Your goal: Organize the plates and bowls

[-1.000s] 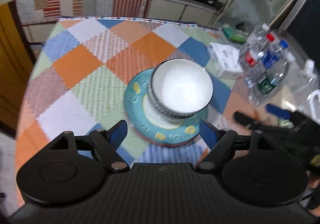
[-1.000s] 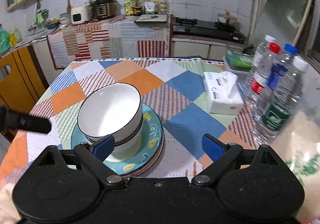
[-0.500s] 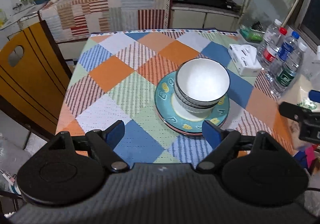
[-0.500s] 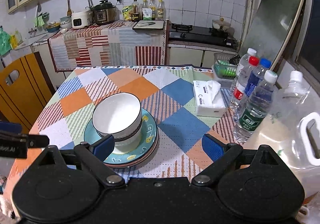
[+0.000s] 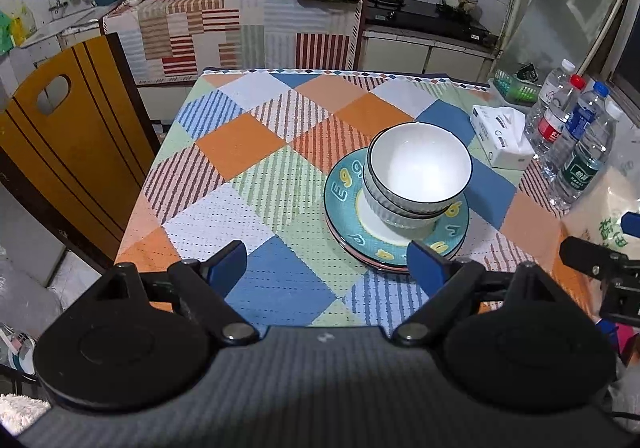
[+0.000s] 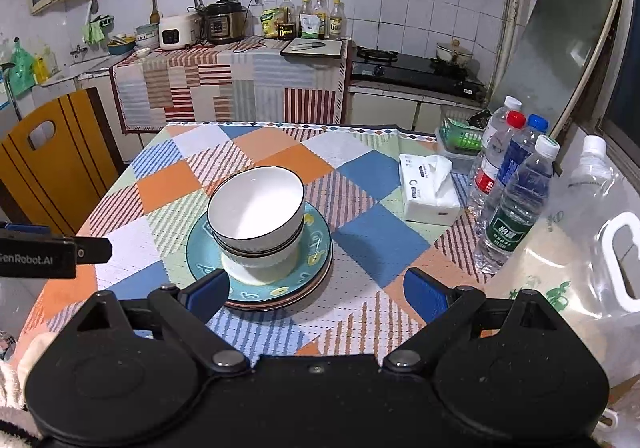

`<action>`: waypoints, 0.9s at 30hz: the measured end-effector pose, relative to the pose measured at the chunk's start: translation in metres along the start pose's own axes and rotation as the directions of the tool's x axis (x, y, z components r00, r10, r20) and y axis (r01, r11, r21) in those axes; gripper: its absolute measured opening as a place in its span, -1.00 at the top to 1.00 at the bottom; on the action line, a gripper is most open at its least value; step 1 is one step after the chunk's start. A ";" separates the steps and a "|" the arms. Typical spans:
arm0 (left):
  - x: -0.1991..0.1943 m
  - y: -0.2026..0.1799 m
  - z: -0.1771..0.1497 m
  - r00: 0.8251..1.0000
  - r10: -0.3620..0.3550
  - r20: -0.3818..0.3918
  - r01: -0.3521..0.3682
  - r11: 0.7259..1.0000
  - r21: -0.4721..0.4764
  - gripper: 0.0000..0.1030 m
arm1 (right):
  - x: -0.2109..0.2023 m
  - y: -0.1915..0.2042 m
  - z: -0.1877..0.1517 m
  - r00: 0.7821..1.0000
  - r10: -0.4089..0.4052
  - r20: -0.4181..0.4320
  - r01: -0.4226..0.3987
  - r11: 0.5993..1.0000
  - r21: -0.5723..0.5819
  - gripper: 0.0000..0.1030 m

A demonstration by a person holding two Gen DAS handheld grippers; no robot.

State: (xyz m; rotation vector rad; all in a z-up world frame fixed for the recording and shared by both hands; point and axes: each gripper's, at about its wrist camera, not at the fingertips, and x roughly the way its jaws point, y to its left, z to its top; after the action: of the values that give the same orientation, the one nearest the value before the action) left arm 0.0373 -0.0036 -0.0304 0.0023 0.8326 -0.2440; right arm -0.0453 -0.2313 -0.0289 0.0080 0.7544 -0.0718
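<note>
Two white bowls with dark rims (image 5: pixel 418 172) (image 6: pixel 256 204) sit nested on a teal plate with yellow letters (image 5: pixel 344 192) (image 6: pixel 316 244). That plate lies on a pink one, on the checked tablecloth. My left gripper (image 5: pixel 326 262) hovers back from the stack at the table's near edge. Its jaws are opening and nothing is between them. My right gripper (image 6: pixel 316 288) stands open and empty, just in front of the plates. One of its fingers (image 5: pixel 592 260) shows at the right of the left wrist view.
A tissue pack (image 6: pixel 430 188) and several water bottles (image 6: pixel 516 200) stand at the table's right side, with a green basket (image 6: pixel 460 136) behind them. A large clear plastic jug (image 6: pixel 600 248) is at the near right. A wooden chair (image 5: pixel 68 152) stands to the left.
Both grippers have pulled back and away from the bowl stack, so more of the table and kitchen shows. The left jaws stand a little wider.
</note>
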 end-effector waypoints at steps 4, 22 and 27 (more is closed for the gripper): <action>-0.002 -0.006 -0.006 0.999 0.026 0.023 -0.026 0.999 0.028 -0.69 | -0.001 0.002 -0.005 1.000 -0.006 0.006 0.006 1.000 -0.003 -0.86; -0.012 -0.014 -0.016 0.997 0.052 0.062 -0.056 0.996 0.068 -0.69 | -0.006 0.015 -0.020 1.000 -0.025 0.012 0.026 0.999 -0.020 -0.86; -0.013 -0.016 -0.017 0.997 0.045 0.064 -0.050 0.996 0.079 -0.69 | -0.007 0.017 -0.021 1.000 -0.023 0.010 0.023 1.000 -0.017 -0.86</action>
State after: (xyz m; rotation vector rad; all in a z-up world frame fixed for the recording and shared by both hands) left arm 0.0131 -0.0149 -0.0309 0.0895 0.7592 -0.2317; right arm -0.0630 -0.2134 -0.0396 -0.0174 0.7453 -0.0870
